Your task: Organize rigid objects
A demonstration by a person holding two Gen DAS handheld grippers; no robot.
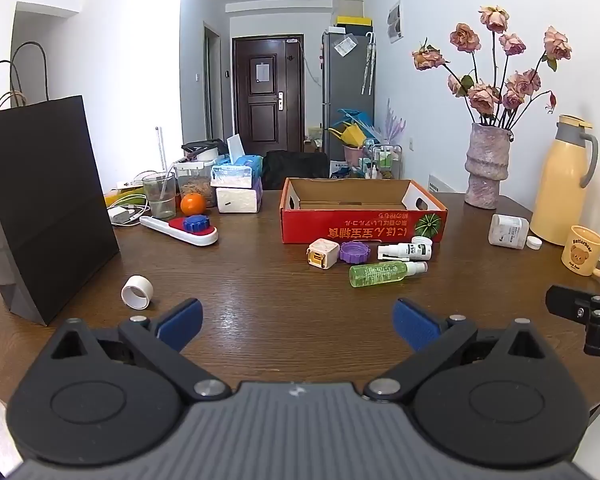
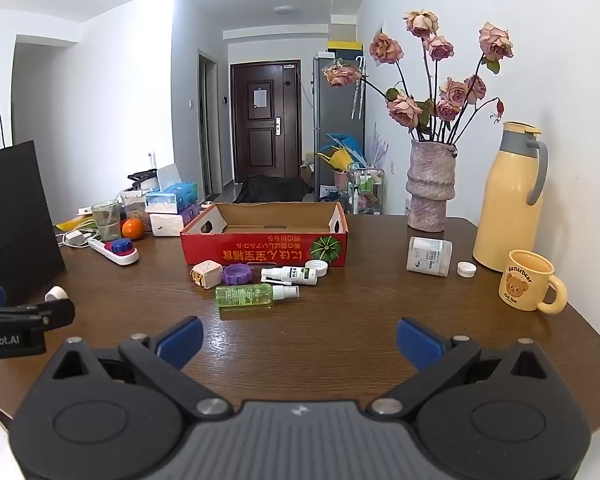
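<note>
Lying flat, green spray bottle (image 1: 382,274), long axis sideways, nozzle rightward.

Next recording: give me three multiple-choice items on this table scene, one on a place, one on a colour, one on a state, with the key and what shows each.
1. Where does the green spray bottle lie?
A. Inside the red cardboard box
B. On the table in front of the red cardboard box
C. Beside the yellow thermos

2. What colour is the ridged cap next to the cream cube?
A. Purple
B. Orange
C. Black

3. How does the white pill bottle near the vase stand?
A. Upright and capped
B. Upside down inside the mug
C. On its side, with its white cap off beside it

Key: 1 B, the bottle rests on bare wood nearer the camera than the box. 2 A, the ridged ring is purple in both views. 3 C, the bottle lies flat and the loose cap sits on the table beside it.
</note>
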